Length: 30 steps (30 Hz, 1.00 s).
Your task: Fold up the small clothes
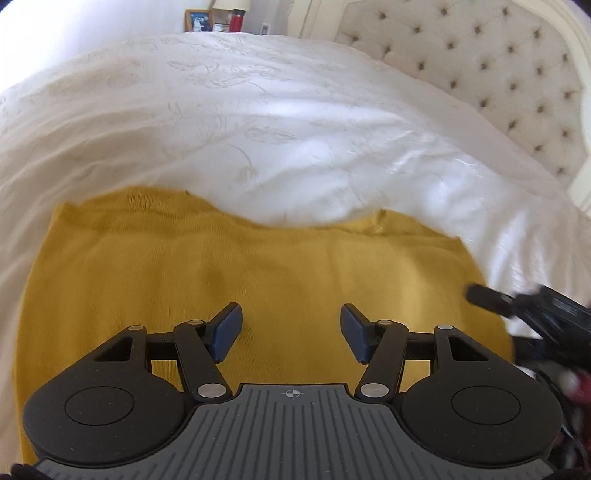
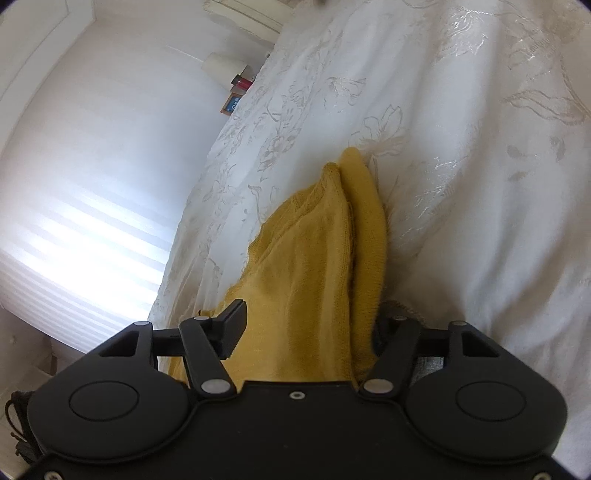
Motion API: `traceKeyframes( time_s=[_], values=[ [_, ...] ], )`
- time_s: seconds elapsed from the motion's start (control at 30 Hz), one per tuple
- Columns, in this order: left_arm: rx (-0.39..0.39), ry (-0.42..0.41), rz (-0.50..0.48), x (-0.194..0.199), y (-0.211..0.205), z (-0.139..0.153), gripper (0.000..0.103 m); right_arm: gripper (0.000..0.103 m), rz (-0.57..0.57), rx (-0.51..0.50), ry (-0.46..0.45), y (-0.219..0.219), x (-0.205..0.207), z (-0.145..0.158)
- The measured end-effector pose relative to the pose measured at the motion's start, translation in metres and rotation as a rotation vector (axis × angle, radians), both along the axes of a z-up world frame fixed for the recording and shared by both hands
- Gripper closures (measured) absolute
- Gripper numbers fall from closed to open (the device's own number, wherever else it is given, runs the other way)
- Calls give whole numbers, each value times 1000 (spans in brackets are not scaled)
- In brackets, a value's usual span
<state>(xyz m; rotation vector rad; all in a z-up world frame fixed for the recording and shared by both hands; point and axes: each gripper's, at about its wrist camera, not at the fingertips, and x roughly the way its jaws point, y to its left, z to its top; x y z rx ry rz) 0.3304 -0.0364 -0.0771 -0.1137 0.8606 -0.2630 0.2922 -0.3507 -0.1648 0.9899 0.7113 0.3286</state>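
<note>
White embroidered bedspread; tufted headboard; perhaps a framed photo.

No readable words, brand names or numbers anywhere in either view. Only a small crosshair mark printed on the grey ribbed plate of the left gripper. Any print on the framed picture too small and blurred to read.

Mustard-yellow knitted garment, white floral-embroidered bedspread, cream button-tufted headboard, black gripper with blue pads
</note>
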Motion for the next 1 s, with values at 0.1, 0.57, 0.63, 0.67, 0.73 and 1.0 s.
traceKeyframes(
  time_s=[0.1,0.57,0.63,0.67,0.73,1.0],
  values=[
    [61,50,10,21,-9,-19,46,35,13,-33,1,4,1,2],
    [-1,14,21,-31,41,10,41,69,25,-169,20,7,-1,-2],
    [-20,18,34,-48,60,11,41,80,1,-117,40,-2,-4,-10],
    [-27,21,41,-56,70,10,41,81,-8,-98,49,-4,-5,-11],
    [-31,27,65,-70,89,13,41,81,-4,-127,67,-1,-5,-5],
    [-70,20,160,-105,160,13,40,81,50,-427,121,38,10,55]
  ],
)
